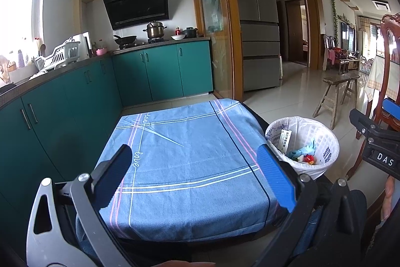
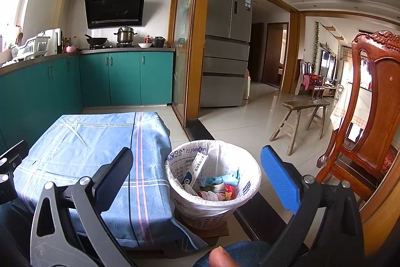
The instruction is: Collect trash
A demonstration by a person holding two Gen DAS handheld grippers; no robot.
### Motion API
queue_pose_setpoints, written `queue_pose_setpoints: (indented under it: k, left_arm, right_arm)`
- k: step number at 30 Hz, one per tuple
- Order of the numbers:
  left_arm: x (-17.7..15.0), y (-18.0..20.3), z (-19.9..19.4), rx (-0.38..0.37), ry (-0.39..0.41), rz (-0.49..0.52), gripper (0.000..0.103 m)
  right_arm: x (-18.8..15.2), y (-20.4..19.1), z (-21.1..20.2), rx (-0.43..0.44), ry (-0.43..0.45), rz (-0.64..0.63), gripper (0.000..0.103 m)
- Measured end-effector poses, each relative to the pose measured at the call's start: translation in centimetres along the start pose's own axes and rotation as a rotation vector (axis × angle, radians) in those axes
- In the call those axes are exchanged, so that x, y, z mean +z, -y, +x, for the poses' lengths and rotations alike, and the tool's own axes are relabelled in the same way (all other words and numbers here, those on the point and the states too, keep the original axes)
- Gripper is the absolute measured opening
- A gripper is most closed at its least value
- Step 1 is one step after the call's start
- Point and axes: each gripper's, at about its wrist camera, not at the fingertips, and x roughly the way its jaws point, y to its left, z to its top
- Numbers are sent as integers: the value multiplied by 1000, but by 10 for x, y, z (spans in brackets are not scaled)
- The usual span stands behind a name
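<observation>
While both sets of jaws stand spread and hold nothing, the left gripper (image 1: pixel 195 179) hovers over the cloth-covered tabletop (image 1: pixel 190 167) and the right gripper (image 2: pixel 200 182) over the bin (image 2: pixel 213 197), just beside the tabletop, with trash (image 2: pixel 220 188) lying inside its white liner.

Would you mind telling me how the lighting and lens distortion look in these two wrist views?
Left wrist view: the window at upper left is blown out white, and the cabinets bow with fisheye curvature. Right wrist view: the floor tiles carry daylight glare, the wooden chair leans with distortion, and a shadow crosses the blue cloth near the left gripper's side. Both views are sharp, with dark vignetted corners.
</observation>
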Motion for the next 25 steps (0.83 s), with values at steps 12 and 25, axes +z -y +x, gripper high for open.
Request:
queue_pose_setpoints:
  k: [12,25]
  left_arm:
    - [-2,0,1,-2,-5,1,100]
    - [-7,-4,38,51,-84,21,100]
  right_arm:
    - [-2,-2,5,6,-6,-11,100]
    - [2,-6,3,73,11,-11,100]
